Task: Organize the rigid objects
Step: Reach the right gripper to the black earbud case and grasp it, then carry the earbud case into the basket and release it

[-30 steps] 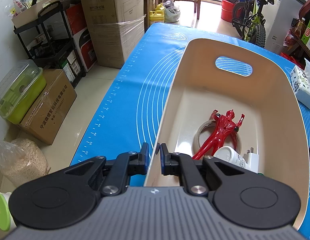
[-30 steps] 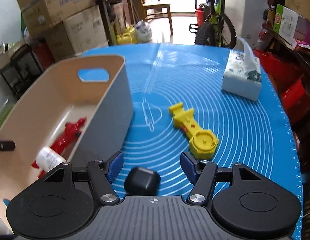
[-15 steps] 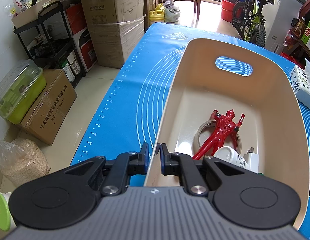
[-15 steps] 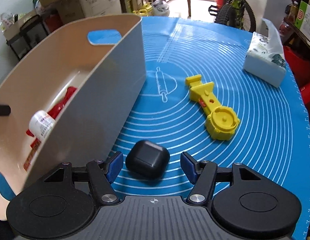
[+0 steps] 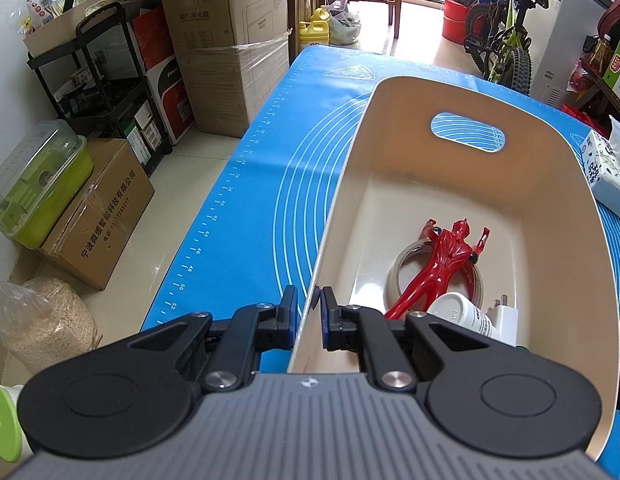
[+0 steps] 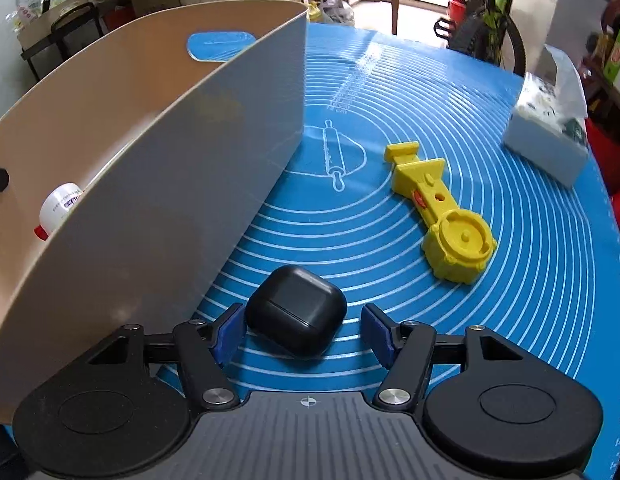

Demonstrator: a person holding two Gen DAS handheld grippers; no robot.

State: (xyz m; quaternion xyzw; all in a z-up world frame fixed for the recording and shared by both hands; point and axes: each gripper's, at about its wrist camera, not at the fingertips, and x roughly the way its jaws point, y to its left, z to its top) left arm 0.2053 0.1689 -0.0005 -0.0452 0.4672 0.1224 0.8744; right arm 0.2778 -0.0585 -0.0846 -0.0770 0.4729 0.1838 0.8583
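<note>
- The left gripper [image 5: 308,307] was clamped narrow on the near left wall of the beige bin [image 5: 558,184], one pad inside and one outside the rim. Judged from that, its job was to steady the bin while the other hand loaded it.
- The right gripper [image 6: 303,331] stood wide, its blue pads either side of the black earbud case [image 6: 297,326]; the left pad sat just beside the case, the right pad was clearly apart from it.
- The case lay on the blue mat [image 6: 530,320] at about 6 o'clock in the right wrist view, just beside the bin's outer wall.
- To do the grasp well, the tongs should probably be centred first so that both pads meet the case together; otherwise the left pad would likely shove the smooth, rounded shell sideways.
- A bite low across the broad faces seemed safer than on the curved corners, where it might squirt out.
- The lift would need to clear the tall wall at 9 o'clock before moving over it.
- Inside the bin lay a red figure [image 5: 442,264], a tape roll [image 5: 398,276], a white bottle [image 5: 462,314] and a white plug [image 5: 506,318]; the far end looked free for the drop.
- A yellow toy tool [image 6: 442,216] waited at 2 o'clock, near a tissue pack [image 6: 546,148].
</note>
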